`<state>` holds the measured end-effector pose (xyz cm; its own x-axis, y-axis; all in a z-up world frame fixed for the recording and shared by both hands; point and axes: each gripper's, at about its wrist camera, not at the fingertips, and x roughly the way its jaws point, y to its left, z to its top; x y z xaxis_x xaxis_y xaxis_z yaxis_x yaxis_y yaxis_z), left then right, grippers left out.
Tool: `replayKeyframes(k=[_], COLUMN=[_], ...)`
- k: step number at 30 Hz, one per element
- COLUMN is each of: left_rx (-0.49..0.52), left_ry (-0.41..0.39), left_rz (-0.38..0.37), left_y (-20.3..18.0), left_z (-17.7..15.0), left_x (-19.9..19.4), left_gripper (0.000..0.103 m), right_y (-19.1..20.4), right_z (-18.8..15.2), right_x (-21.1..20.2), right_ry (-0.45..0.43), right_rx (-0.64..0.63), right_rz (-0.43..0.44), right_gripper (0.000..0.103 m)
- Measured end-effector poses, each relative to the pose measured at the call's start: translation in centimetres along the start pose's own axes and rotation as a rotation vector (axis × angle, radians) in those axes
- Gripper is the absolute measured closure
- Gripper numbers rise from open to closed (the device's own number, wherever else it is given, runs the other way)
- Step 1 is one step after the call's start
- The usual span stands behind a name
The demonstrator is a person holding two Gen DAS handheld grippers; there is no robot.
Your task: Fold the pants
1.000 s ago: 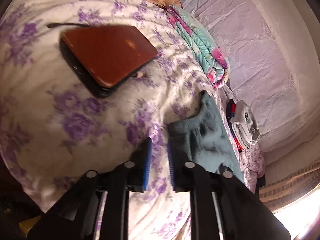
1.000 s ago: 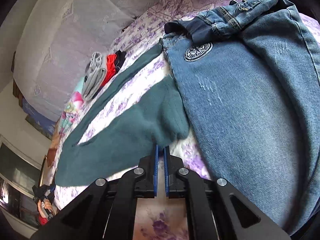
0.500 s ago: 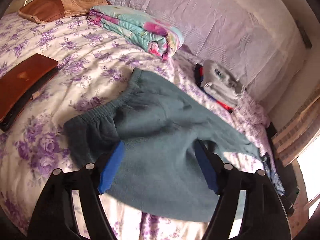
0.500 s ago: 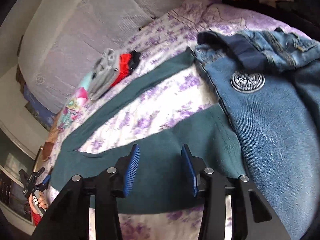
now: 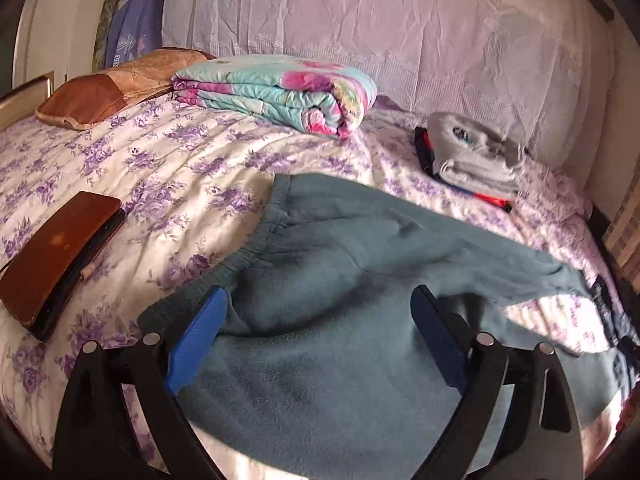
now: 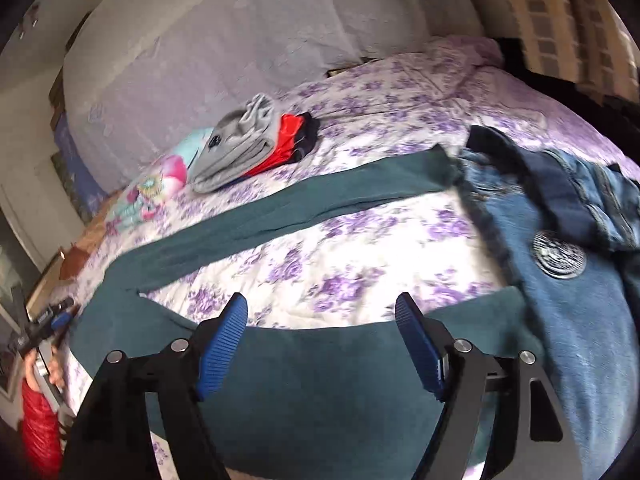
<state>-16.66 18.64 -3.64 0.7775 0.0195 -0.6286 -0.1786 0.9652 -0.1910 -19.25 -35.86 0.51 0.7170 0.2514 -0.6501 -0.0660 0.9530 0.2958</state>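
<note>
Here the teal-green fleece pants lie spread on the bed's white sheet printed with purple flowers, waistband toward the left in the left wrist view and the two legs splayed apart toward the denim in the right wrist view. The left gripper hangs over the seat of the pants with its blue-padded jaws spread wide; they have just been opening, and nothing is gripped between them, the fleece merely lying below. The right gripper hovers over the nearer pant leg, its ribbed blue jaws likewise just opened wide and clear of the cloth. Beside the leg ends lies a pair of blue denim jeans bearing a round silver-and-black patch; its lettering is too blurred to read. Farther back sits a folded stack of grey, red and dark garments; the grey top piece carries a small dark emblem whose writing cannot be made out. A folded turquoise quilt with pink flowers rests near a brown satin pillow, and a reddish-brown flat case lies on the sheet to the left of the waistband, well apart from it. A pale lilac embossed cover rises behind the bed.
</note>
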Motion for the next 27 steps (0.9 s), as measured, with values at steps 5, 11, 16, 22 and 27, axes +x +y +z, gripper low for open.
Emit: replayKeyframes(k=[5,11,16,22,27], left_rx=[0.093,0.154,0.192,0.210,0.191], left_ry=[0.010,-0.159,-0.150,0.072,0.040], left_rz=[0.133,0.089,0.029,0.066,0.088], left_y=[-1.7,-5.8,-9.5,-10.8,-10.5], left_z=[-1.2,-0.9,-1.4,-3.0,-3.4], left_x=[1.7,-1.6,-1.5,3.2,2.5], left_gripper=[0.009,0.005,0.005,0.005,0.005], right_y=[3.1,8.6,13.6,15.0,13.7], right_z=[-1.2,0.6,-1.4,-4.1,-4.2], right_x=[3.5,0.3,2.5,6.2,4.3], right_ry=[0.110,-0.041,0.018,0.164,0.059], right_rx=[-0.106,-0.144,-0.225,-0.270,-0.195], right_rz=[-0.075,0.075,0.166,0.109,0.149], right_gripper=[0.024,0.009,0.004,0.004,0.004])
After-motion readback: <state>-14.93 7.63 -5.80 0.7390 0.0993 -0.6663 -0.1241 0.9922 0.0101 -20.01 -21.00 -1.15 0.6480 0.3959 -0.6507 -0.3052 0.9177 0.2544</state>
